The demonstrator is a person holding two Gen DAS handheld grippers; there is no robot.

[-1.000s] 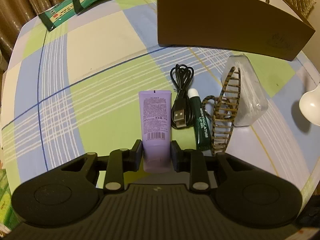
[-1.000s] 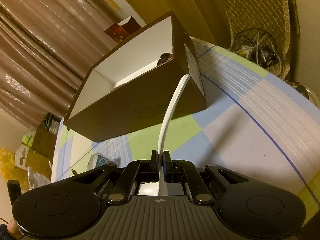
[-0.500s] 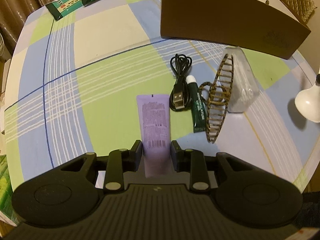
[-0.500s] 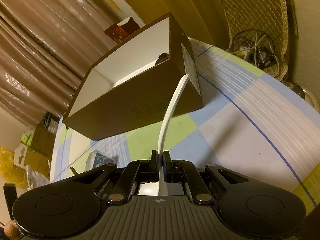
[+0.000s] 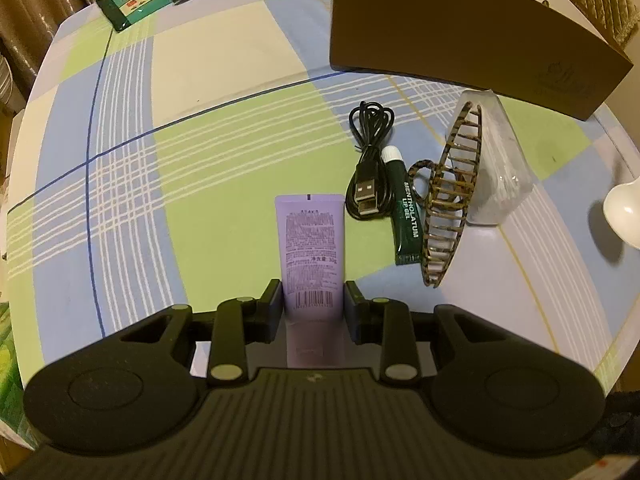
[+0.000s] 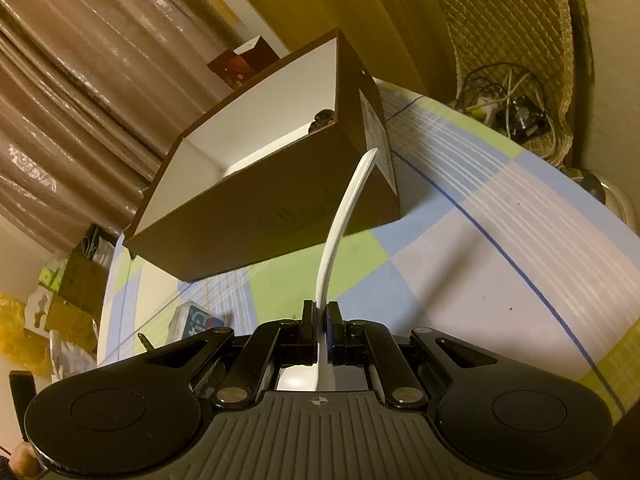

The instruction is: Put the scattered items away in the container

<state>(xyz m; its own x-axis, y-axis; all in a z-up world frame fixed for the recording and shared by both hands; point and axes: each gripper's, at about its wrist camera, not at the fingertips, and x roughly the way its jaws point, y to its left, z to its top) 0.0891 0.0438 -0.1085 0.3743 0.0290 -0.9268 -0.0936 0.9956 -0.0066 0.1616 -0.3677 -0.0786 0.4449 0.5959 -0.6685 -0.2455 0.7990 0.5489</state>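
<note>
White plastic spoon is pinched thin-edge by right gripper, box at 11 o'clock; twisting out is risked. Lilac squeeze tube is clamped by left gripper; slipping is possible.

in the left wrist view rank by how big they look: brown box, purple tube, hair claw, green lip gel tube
1. brown box, though farthest
2. hair claw and purple tube look alike; the tube is nearer and partly hidden between the left tongs, so unranked
3. green lip gel tube

Cable between tube and box
</note>
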